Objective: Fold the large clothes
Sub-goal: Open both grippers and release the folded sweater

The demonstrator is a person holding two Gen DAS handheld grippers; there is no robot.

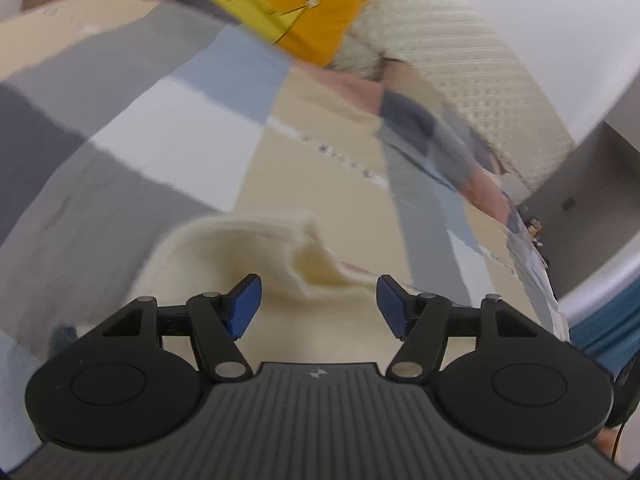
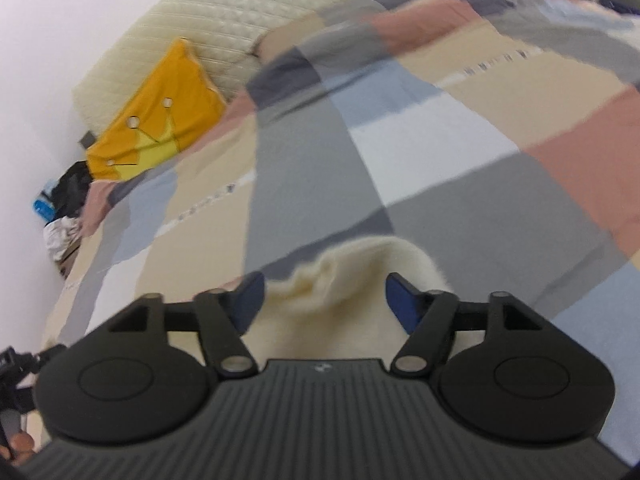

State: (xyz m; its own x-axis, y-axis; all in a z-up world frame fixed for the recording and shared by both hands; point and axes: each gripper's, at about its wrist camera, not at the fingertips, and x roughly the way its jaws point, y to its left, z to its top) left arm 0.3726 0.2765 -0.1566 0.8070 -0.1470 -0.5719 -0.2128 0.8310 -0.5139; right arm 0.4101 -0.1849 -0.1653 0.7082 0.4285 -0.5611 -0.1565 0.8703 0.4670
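Hand-held gripper point(image 1: 320, 306) agape over cream garment point(image 1: 248, 256)

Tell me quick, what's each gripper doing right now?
Left gripper: open, holding nothing; the cream garment lies between and below its fingers.
Right gripper: open, holding nothing, above the same garment.

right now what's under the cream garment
The cream garment lies on the patchwork bedspread, grey and beige patches showing around it. What sits directly beneath it is covered.
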